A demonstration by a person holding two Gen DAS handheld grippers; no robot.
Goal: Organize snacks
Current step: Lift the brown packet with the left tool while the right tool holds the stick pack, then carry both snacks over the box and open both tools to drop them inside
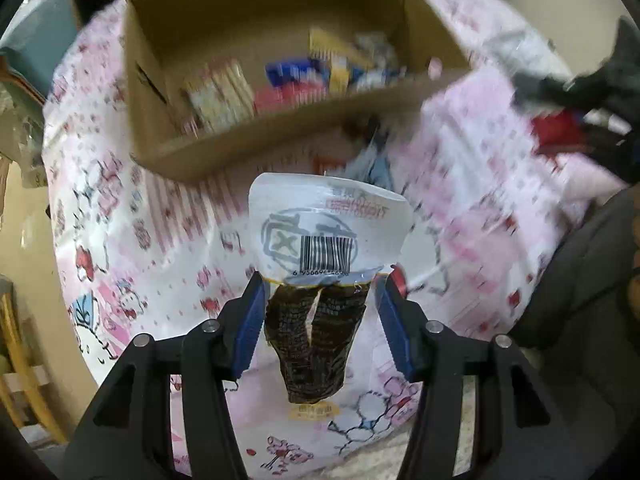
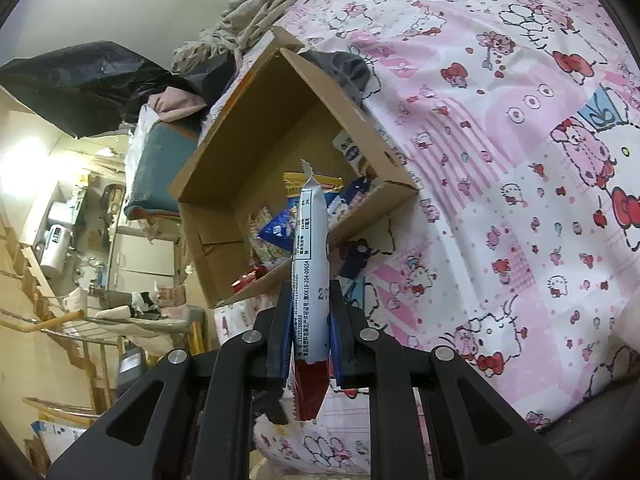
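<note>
- Left gripper (image 1: 320, 304) sits nearest me, pinching a pouch (image 1: 324, 224) with a barcode; the blue pads (image 1: 250, 320) press its crumpled brown lower half while the white top stands up past the tips.
- Right gripper (image 2: 310, 320) is pressed together on a slim white packet (image 2: 310, 248) with a red end, held upright between the jaws.
- Beyond both tools lies the pink cartoon bedspread (image 2: 500, 200), soft and uneven.
- On it sits the open box (image 1: 260, 40), already holding several snacks (image 1: 304, 76), with a few more packets lying just outside its near wall.
- Risk one: I judge the left grip is shallow on slippery film, and the blur suggests fast travel, so the pouch could slide out short of the box.
- Risk two: both loads head for the same opening, so the tools could collide or one packet could catch the near wall.
- Risk three: the box rests on yielding bedding, so a bump on its rim could tip it.
</note>
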